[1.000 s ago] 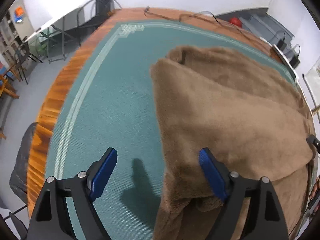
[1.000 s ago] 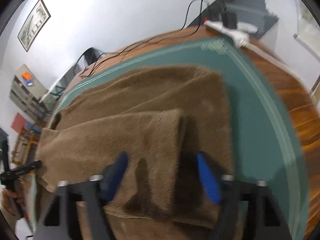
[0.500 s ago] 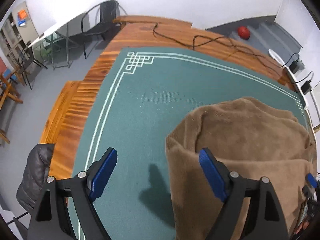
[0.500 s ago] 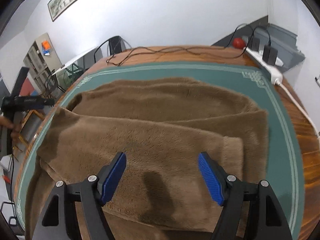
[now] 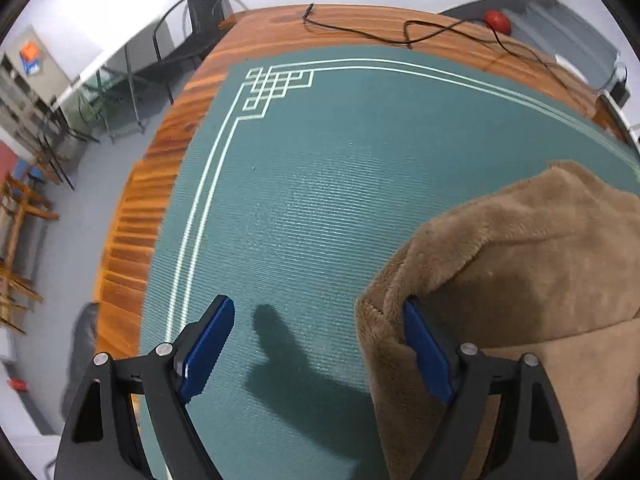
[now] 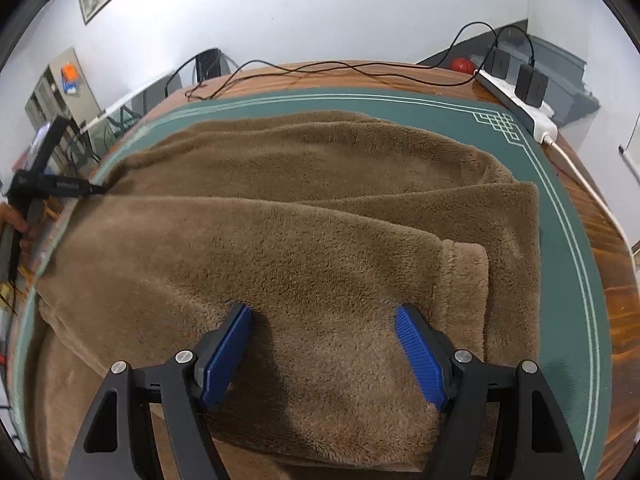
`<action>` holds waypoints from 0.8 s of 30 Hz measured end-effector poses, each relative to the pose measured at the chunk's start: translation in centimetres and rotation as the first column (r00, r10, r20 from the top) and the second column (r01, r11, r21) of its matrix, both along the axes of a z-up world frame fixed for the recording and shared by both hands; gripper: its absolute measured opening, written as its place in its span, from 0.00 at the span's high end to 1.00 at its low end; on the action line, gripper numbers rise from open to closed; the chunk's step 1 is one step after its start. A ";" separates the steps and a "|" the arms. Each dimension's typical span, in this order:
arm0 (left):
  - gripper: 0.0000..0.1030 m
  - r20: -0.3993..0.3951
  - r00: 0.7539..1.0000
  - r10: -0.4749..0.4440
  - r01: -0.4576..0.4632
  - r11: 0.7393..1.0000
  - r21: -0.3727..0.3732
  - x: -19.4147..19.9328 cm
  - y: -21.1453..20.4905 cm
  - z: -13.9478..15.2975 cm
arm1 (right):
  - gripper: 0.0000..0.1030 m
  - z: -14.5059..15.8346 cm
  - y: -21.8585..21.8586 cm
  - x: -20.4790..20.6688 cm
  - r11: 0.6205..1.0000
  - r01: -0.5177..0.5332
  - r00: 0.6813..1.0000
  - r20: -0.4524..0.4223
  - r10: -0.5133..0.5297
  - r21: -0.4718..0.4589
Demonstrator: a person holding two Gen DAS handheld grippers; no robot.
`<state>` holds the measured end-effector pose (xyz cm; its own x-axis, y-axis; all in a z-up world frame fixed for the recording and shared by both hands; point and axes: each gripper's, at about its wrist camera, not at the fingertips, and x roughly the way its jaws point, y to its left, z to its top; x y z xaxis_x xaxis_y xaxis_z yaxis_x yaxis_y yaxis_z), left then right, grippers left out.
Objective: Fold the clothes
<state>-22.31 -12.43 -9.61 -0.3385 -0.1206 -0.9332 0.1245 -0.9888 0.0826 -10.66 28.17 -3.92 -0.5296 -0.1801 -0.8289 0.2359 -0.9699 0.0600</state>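
A brown fleece garment lies folded in layers on the green mat. My right gripper hovers open just above its near folded layer, with only fleece under the blue pads. In the left wrist view the garment fills the lower right. Its left edge bunches against the inner side of the right finger. My left gripper is open, mostly over bare mat. The right wrist view shows the left gripper at the garment's far left, held by a hand.
The mat covers a wooden table. Black cables trail along the far edge. A white power strip with adapters lies at the far right. A black chair stands beyond the left corner, and a red ball lies on the floor.
The left gripper has drawn back to the left off the garment, so more bare mat shows. The right gripper has settled lower over the folded layer, and its view is sharp again.
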 end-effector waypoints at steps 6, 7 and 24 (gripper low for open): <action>0.15 -0.052 0.998 -0.020 0.012 0.991 -0.132 -0.1 0.9 0.1 | 0.23 -0.7 -0.2 -0.3 1.000 0.022 1.000 0.001 -0.022 0.016; 0.15 -0.052 0.998 -0.025 0.017 0.990 -0.141 -0.1 1.1 0.2 | 0.22 -0.8 -0.3 -0.4 1.000 0.023 1.000 -0.001 -0.023 0.018; 0.15 -0.111 0.970 -0.215 0.218 0.976 0.018 11.5 5.7 4.2 | 0.19 1.2 1.4 0.4 0.998 0.021 1.000 -0.006 -0.021 -0.054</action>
<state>-10.83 -6.77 -5.38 -0.4521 -0.0063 -0.8919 -0.0863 -0.9950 0.0507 -10.27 29.55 -2.71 -0.5393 -0.2133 -0.8147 0.2160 -0.9701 0.1110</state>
